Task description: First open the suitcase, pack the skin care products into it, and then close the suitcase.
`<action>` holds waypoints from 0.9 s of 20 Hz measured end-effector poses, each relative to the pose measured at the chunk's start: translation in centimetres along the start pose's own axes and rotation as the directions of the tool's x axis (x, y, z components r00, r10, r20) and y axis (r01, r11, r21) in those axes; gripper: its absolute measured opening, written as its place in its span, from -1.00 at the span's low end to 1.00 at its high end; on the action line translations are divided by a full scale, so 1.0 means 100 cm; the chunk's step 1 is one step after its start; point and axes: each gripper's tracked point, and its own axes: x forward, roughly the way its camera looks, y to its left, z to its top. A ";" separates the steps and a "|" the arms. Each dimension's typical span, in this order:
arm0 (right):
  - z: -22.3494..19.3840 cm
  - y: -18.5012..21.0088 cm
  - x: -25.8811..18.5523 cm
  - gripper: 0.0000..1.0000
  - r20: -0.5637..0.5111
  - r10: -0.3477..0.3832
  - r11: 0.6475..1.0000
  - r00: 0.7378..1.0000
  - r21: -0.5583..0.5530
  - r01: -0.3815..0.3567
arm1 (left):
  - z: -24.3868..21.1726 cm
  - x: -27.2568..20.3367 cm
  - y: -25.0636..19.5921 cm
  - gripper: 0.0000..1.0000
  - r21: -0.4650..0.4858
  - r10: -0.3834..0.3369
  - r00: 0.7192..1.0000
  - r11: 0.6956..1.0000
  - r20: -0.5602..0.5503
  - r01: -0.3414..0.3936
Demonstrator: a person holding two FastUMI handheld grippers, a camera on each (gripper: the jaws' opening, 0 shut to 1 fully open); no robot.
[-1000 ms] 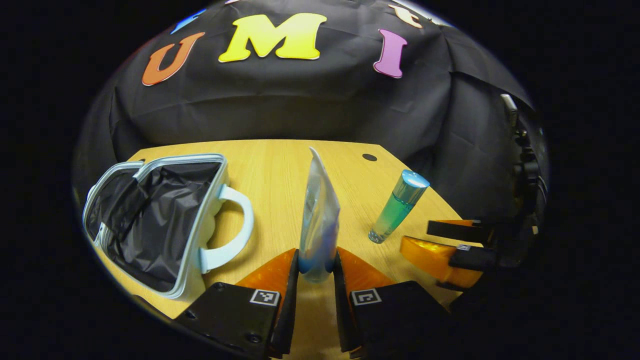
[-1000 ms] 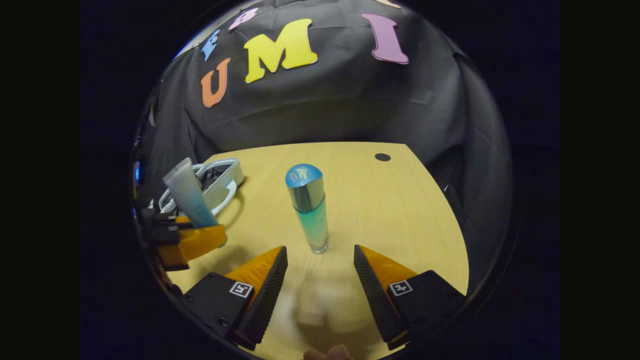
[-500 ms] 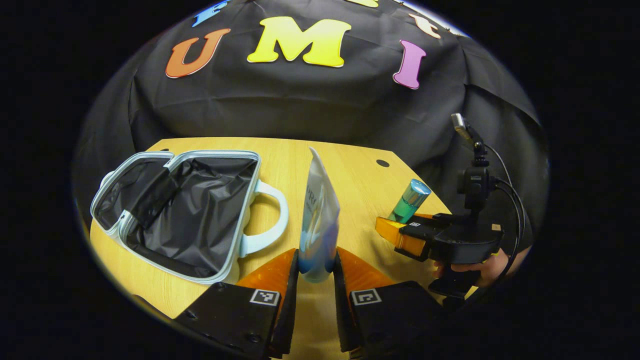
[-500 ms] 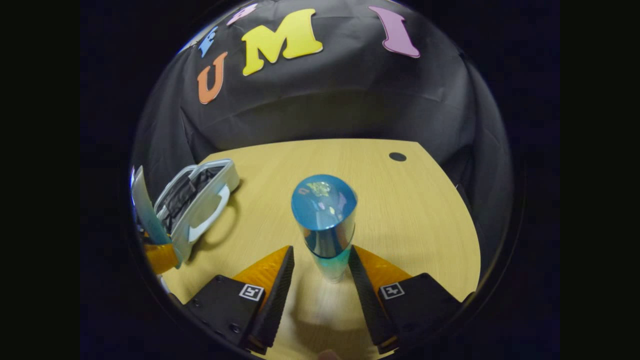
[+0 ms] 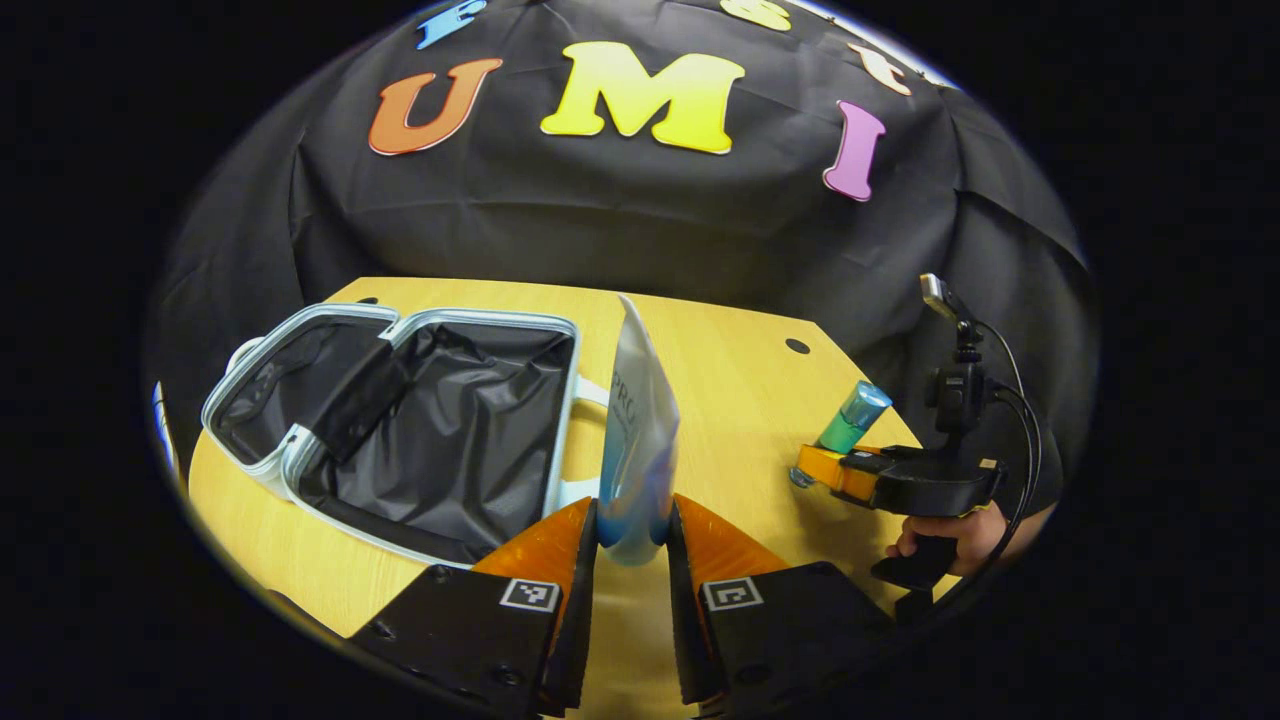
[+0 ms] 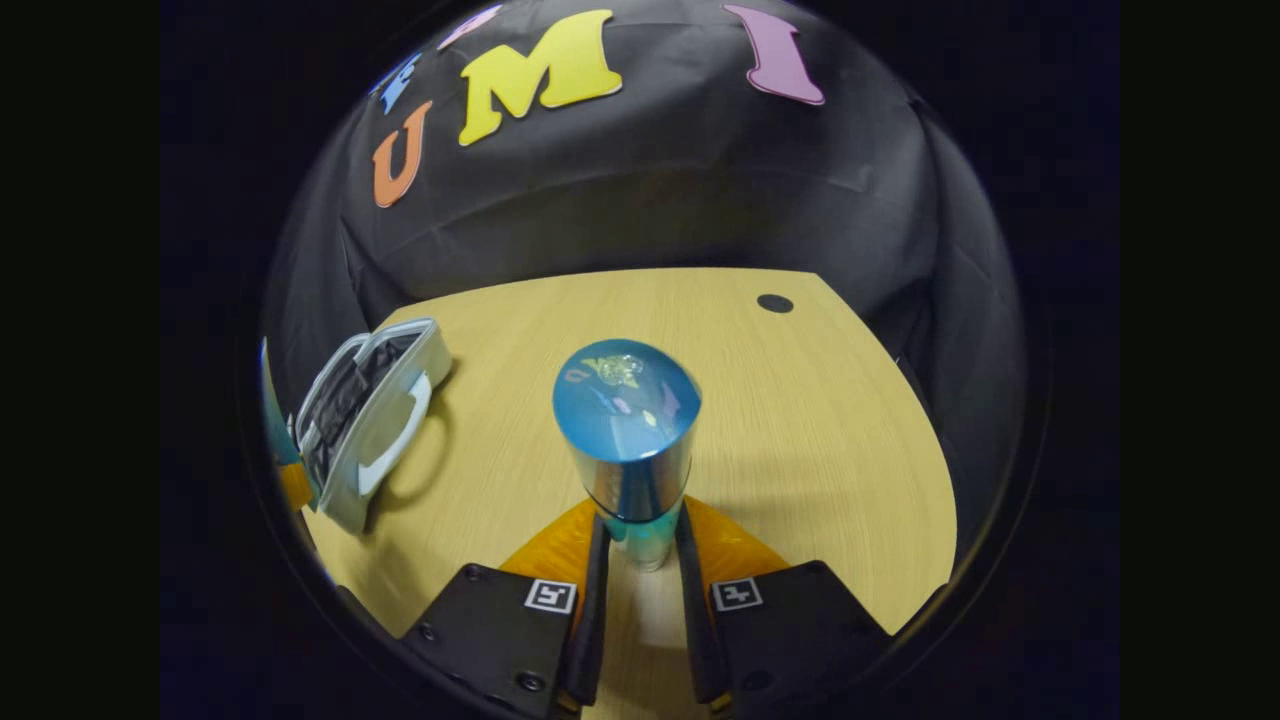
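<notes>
Gripping a soft tube (image 5: 638, 430) by its lower end, left gripper (image 5: 632, 530) jaws clamped on it, just beside the open suitcase (image 5: 420, 430) on the bench (image 5: 730, 400); likely light and squashy, best pinched low. Clamping the bottle (image 6: 628, 440) near its base in the right gripper view, right gripper (image 6: 640, 560) jaws pressed on both sides; looks hard, smooth, probably slippery.

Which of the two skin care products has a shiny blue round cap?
The green bottle, held upright in the right tool. The other, a flat pale tube, shows no such cap.
</notes>
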 end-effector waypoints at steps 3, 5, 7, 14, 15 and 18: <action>0.007 0.010 -0.011 -0.40 -0.008 0.026 0.999 1.000 0.018 -0.026 | 0.020 -0.004 0.043 -0.24 -0.016 0.040 0.999 0.999 -0.002 -0.040; 0.014 0.018 -0.026 -0.36 -0.001 0.055 0.998 0.999 0.037 -0.054 | 0.033 -0.003 0.073 -0.24 -0.004 0.058 0.998 0.998 -0.019 -0.058; 0.019 0.025 -0.040 -0.35 0.003 0.075 0.996 0.997 0.056 -0.075 | 0.040 0.003 0.097 -0.24 -0.003 0.063 0.997 0.998 -0.050 -0.063; 0.025 0.044 -0.102 -0.36 0.006 0.131 0.989 0.991 0.069 -0.131 | 0.014 0.040 0.151 -0.26 -0.070 -0.015 0.956 0.998 -0.292 -0.006; 0.025 0.044 -0.111 -0.36 0.009 0.131 0.989 0.991 0.068 -0.132 | 0.004 0.045 0.161 -0.27 -0.069 -0.015 0.938 0.998 -0.345 -0.010; 0.022 0.049 -0.130 -0.36 0.010 0.137 0.988 0.991 0.078 -0.137 | -0.027 0.055 0.186 -0.26 -0.030 0.018 0.849 0.999 -0.528 -0.039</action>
